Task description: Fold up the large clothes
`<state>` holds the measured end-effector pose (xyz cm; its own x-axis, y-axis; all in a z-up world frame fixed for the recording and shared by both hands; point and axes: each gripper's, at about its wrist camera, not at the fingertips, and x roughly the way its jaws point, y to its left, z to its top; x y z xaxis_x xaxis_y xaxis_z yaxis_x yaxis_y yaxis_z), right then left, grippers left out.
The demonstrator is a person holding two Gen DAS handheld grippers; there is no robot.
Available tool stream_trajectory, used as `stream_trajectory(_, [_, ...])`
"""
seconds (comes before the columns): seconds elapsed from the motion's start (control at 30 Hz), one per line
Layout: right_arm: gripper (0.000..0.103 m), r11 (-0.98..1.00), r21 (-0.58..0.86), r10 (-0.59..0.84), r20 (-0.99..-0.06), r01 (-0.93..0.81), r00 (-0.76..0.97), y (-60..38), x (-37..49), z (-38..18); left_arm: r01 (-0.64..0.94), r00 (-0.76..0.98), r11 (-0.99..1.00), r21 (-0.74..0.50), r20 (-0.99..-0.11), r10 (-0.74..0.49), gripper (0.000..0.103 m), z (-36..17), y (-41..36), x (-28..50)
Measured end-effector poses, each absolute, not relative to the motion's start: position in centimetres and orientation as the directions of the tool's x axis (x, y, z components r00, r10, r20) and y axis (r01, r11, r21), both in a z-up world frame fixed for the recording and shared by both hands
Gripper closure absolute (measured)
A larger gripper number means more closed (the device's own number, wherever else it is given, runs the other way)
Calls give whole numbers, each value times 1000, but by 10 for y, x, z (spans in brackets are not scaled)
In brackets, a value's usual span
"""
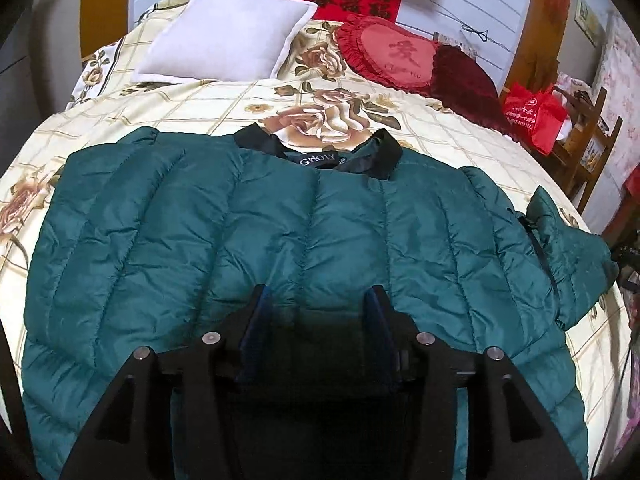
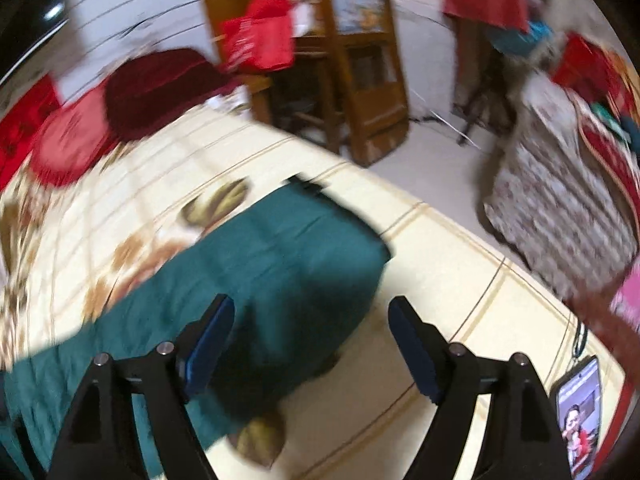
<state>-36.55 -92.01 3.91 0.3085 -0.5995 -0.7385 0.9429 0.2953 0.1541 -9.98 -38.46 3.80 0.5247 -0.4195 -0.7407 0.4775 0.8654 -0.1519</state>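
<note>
A teal quilted down jacket (image 1: 320, 220) lies spread flat across the floral bed sheet (image 1: 200, 108), its black collar (image 1: 384, 152) toward the pillows. My left gripper (image 1: 318, 298) hovers over the jacket's lower middle, open, its blue pads apart with only flat fabric below them. In the blurred right wrist view, one teal sleeve (image 2: 280, 248) stretches toward the bed's edge and ends in a black cuff (image 2: 308, 186). My right gripper (image 2: 312, 310) is open just above the near part of that sleeve, and nothing is pinched between its fingers.
A white pillow (image 1: 228, 36), a red heart cushion (image 1: 384, 56) and a dark red cushion (image 1: 468, 88) lie at the head of the bed. A red bag (image 1: 532, 116) sits on a wooden chair (image 1: 588, 140) beside the bed. A phone (image 2: 580, 412) lies near the bed's edge.
</note>
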Motion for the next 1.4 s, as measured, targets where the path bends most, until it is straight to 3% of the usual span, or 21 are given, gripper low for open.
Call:
stream_trajectory(0.27, [23,274,190,-563,-763,943,317,-956,-366,17,481,530,864,-149,-736,-422,38,38,-386,-101])
stream_trajectory(0.37, [46,307,246,-544,-748,920,381,-959,-364,11,484,527,861,-155,-734,-428,38,38,-385,-101])
stream_trajectory(0.4, [71,325,254,-548,-734,911,401,-956,-365,13,487,523,859,-159,-734,-433,38,39,-384,-102])
stream_trajectory(0.43, [83,342,262,-548,-725,903,418,-953,-365,17,489,519,857,-161,-736,-435,38,41,-383,-101])
stream_trajectory(0.5, [89,379,271,-558,-696,885,452,-943,-366,29,490,516,857,-160,-739,-433,38,46,-377,-102])
stream_trajectory(0.7, [90,590,272,-550,-554,760,625,-880,-364,99,450,563,886,-116,-733,-382,38,65,-342,-106])
stream_trajectory(0.87, [91,757,281,-423,-478,590,770,-802,-341,147,406,583,907,-110,-733,-350,38,72,-310,-106])
stream_trajectory(1.1, [91,921,227,-150,-541,316,827,-666,-261,147,354,592,924,-144,-730,-341,38,81,-261,-108])
stream_trajectory(1.4, [91,972,220,81,-656,87,750,-518,-161,84,322,575,920,-222,-726,-377,38,82,-234,-107])
